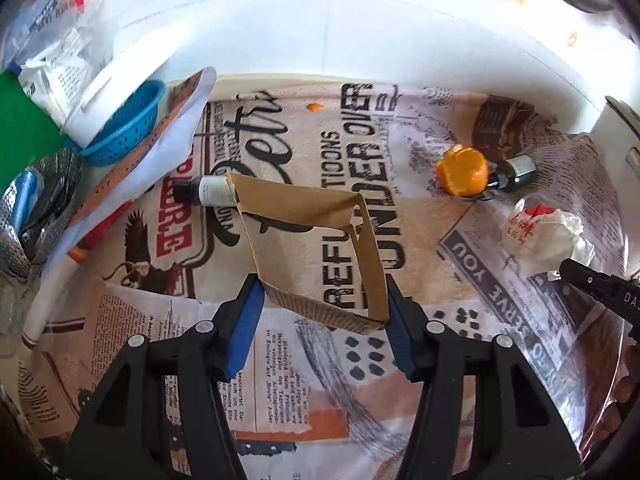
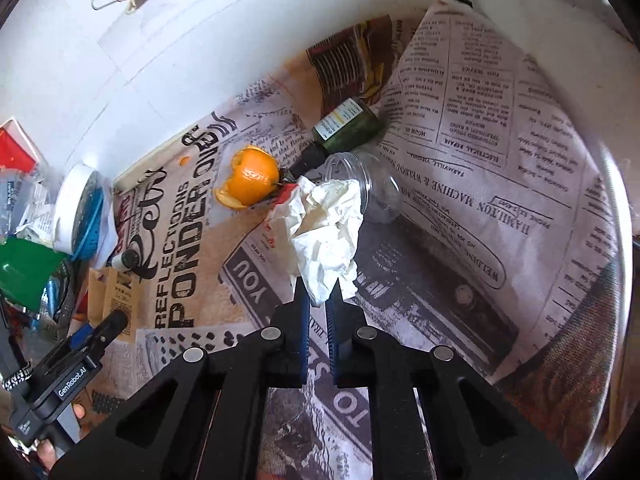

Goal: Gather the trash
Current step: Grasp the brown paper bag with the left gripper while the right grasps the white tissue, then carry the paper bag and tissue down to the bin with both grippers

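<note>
Crumpled white paper wrapper [image 2: 326,232] lies on the newspaper-print tablecloth [image 2: 460,168], pinched by the right gripper [image 2: 322,298]; only the left wrist view shows the left gripper [image 1: 324,304] clamping a flattened brown cardboard box [image 1: 308,216].

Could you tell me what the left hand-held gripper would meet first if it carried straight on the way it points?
The left hand-held gripper already grips the flattened cardboard box; pushed on, probably the newspaper-print cloth beneath it, though depth is unclear.

The tablecloth [image 2: 192,240] reads "REFLECTIONS PONDER OVER"; left tool [image 2: 116,322] "GenRobot.AI".
</note>
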A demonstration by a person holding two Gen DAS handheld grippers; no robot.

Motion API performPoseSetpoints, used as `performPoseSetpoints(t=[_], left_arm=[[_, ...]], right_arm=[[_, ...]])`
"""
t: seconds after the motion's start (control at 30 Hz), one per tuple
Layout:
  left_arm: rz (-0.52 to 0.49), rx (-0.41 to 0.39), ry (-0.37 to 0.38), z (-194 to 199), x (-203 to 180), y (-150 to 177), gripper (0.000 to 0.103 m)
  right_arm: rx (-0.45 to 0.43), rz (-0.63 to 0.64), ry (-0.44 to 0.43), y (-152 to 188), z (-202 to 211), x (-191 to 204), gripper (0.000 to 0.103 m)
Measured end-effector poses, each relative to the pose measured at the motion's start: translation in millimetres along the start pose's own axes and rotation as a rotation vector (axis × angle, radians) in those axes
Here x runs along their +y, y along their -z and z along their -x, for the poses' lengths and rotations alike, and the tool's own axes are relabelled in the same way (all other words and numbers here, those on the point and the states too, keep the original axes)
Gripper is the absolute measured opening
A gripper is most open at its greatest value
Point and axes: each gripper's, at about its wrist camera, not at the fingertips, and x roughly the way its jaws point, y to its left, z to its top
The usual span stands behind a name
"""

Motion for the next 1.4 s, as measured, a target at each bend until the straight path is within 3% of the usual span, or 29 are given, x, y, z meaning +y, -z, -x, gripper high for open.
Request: performPoseSetpoints(t=[0.4, 0.8, 1.1, 1.4], left_arm=[[-0.064, -0.141, 0.08, 93, -56, 6, 0.057], [-0.04, -0.311, 0.041, 217, -105, 57, 0.057], [-0.039, -0.364, 0.059, 275, -100, 84, 0.057], [-0.051, -0.371, 0.112, 315, -60, 131, 0.057]], right_arm=[[-0.136, 0.063, -0.04, 7, 96, 0, 0.006], [-0.27, 0.185, -0.108, 34, 196, -6, 0.006], [-0.323, 0.205, -0.141, 69, 246, 2, 0.006], [-0.347, 0.187, -0.107, 127, 271, 35, 0.006]])
